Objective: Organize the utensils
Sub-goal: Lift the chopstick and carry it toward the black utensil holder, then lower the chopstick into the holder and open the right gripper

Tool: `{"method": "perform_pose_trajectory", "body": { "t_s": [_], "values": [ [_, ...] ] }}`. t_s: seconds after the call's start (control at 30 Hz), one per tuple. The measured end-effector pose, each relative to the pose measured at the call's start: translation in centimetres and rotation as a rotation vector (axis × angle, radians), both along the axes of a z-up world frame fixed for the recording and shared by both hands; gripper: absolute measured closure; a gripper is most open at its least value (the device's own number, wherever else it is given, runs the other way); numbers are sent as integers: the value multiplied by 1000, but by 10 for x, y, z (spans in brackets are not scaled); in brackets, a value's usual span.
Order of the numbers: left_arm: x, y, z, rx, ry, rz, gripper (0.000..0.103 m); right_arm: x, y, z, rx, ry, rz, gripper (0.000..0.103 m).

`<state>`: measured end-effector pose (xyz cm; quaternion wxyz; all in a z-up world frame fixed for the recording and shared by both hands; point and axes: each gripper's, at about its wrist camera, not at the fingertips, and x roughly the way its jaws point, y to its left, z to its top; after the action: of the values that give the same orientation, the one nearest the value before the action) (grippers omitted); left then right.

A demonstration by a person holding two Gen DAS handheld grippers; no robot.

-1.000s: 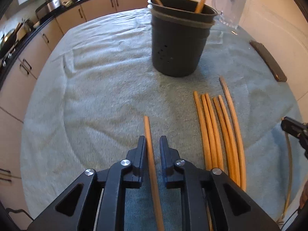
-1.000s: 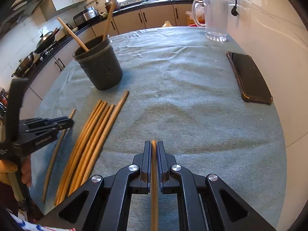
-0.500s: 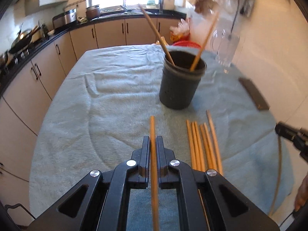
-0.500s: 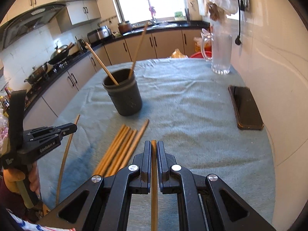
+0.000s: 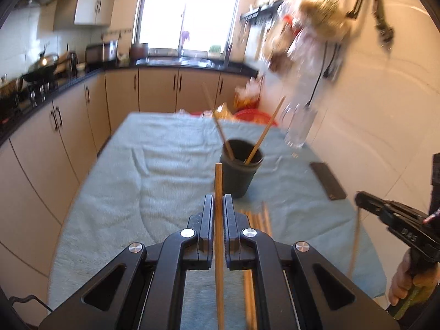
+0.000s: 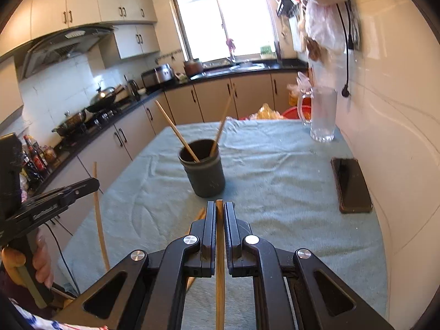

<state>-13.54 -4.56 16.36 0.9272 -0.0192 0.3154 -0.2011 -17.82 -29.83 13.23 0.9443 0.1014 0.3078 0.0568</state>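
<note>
My left gripper (image 5: 218,200) is shut on a wooden chopstick (image 5: 219,220) that sticks out ahead of its tips, raised above the table. My right gripper (image 6: 219,209) is shut on another wooden chopstick (image 6: 220,247), also held in the air. A dark round utensil holder (image 5: 240,172) (image 6: 202,172) stands mid-table with two chopsticks leaning in it. Several loose chopsticks (image 5: 260,218) lie on the cloth just before the holder, mostly hidden behind the fingers. Each gripper shows in the other's view: right gripper (image 5: 360,198), left gripper (image 6: 95,184).
A pale green towel (image 6: 275,170) covers the table. A black phone (image 6: 352,184) lies near the right edge by the white wall. A clear glass jug (image 6: 321,114) stands at the far right. Kitchen cabinets and a stove run along the left.
Both grippers have risen and tilted up with their chopsticks, so the holder and loose chopsticks look smaller and lower. Both stay clamped.
</note>
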Motion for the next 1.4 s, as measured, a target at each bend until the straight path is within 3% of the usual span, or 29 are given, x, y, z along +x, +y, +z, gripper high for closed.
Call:
{"method": "perform_pose_trajectory", "body": {
  "t_s": [0.2, 0.5, 0.8, 1.4],
  "values": [
    [-28, -1, 17, -23, -78, -16, 98, -14, 7, 11, 18, -47, 24, 97],
    [-36, 1, 33, -51, -134, -1, 98, -24, 12, 27, 11, -111, 33, 97],
    [-24, 1, 40, -63, -116, -10, 98, -18, 7, 34, 32, -138, 32, 97],
    [18, -10, 83, -82, -130, -14, 98, 23, 6, 85, -21, -210, 28, 98]
  ]
}}
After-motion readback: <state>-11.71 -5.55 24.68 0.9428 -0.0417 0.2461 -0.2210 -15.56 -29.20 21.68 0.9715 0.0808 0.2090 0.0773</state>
